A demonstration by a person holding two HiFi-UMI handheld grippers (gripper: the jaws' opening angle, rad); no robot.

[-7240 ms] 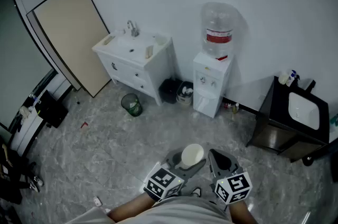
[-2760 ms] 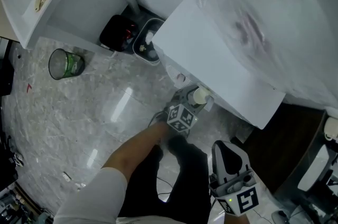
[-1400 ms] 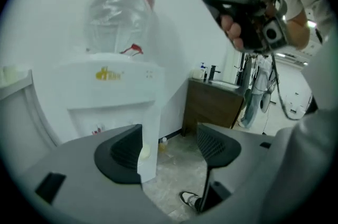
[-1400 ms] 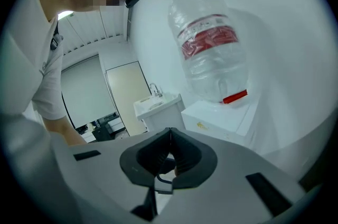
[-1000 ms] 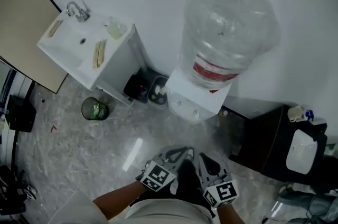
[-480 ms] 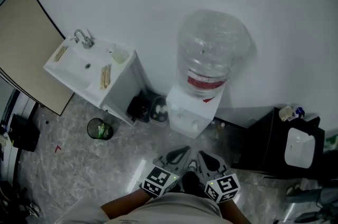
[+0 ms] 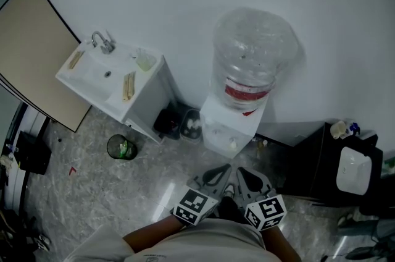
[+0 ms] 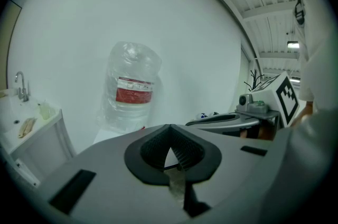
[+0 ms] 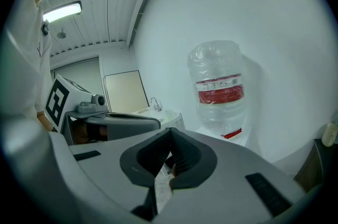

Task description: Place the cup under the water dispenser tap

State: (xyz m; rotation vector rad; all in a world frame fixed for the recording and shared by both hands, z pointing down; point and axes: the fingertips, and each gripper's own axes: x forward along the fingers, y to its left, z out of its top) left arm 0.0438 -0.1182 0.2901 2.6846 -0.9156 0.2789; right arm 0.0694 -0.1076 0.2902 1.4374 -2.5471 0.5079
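Observation:
The white water dispenser (image 7: 233, 126) stands against the wall with a clear bottle (image 7: 252, 63) on top. The bottle also shows in the left gripper view (image 8: 131, 85) and the right gripper view (image 9: 219, 85). I cannot make out the cup in any view; the tap area is too small to read from above. My left gripper (image 7: 226, 169) and right gripper (image 7: 241, 171) are side by side close to my body, a short way in front of the dispenser. Both point toward it. Each is shut with nothing between its jaws (image 8: 169, 129) (image 9: 170, 131).
A white sink cabinet (image 7: 117, 78) stands left of the dispenser, with a black bin (image 7: 168, 123) and a white bin (image 7: 192, 125) between them. A green mesh bin (image 7: 123, 147) sits on the floor. A dark cabinet with a basin (image 7: 336, 168) is to the right, a beige board (image 7: 34, 57) to the far left.
The left gripper held the cup at first and set it at the dispenser. Over the last second both empty grippers rose a little and the view pulled back.

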